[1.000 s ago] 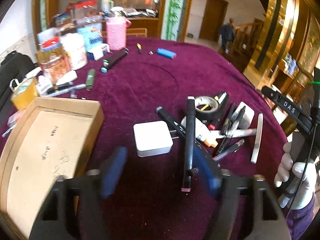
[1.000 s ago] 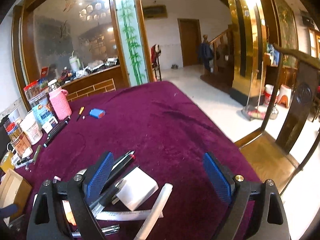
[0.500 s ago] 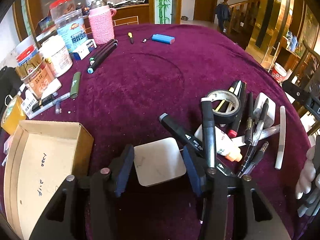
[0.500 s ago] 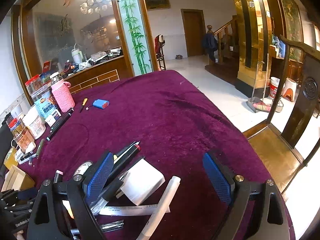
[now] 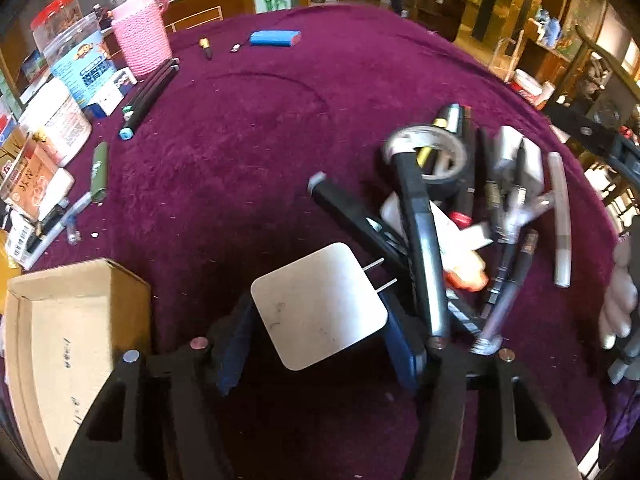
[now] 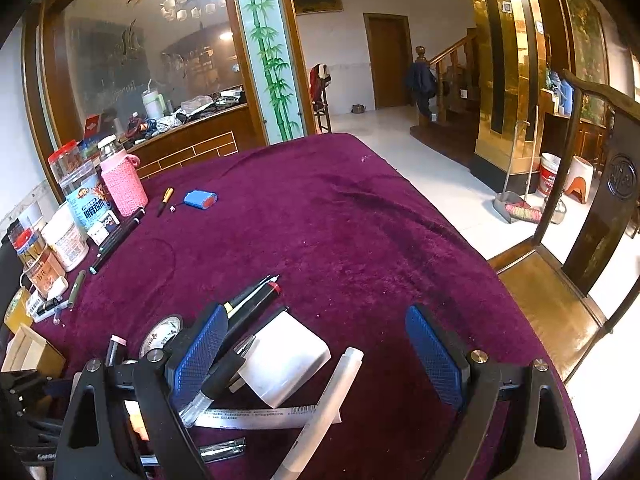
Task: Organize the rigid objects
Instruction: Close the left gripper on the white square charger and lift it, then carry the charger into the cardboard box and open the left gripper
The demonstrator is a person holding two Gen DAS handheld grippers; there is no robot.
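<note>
A white plug charger, its two prongs pointing right, sits tilted between the blue pads of my left gripper. The pads touch both of its sides while the jaws are opening slightly. To its right lies a heap of black markers, pens, a tape roll and a white marker. An open cardboard box stands at the lower left. My right gripper hangs open over the heap's far side, above a white adapter and a white marker, holding nothing.
Jars, tins and a pink knitted cup line the table's far left edge. Near them are black markers, a green pen and a blue battery pack. A wooden chair stands off the table's right edge.
My left gripper swung from the black marker down onto the white charger and closed around it. The charger has tipped up, showing its prongs. The right gripper has stayed put.
</note>
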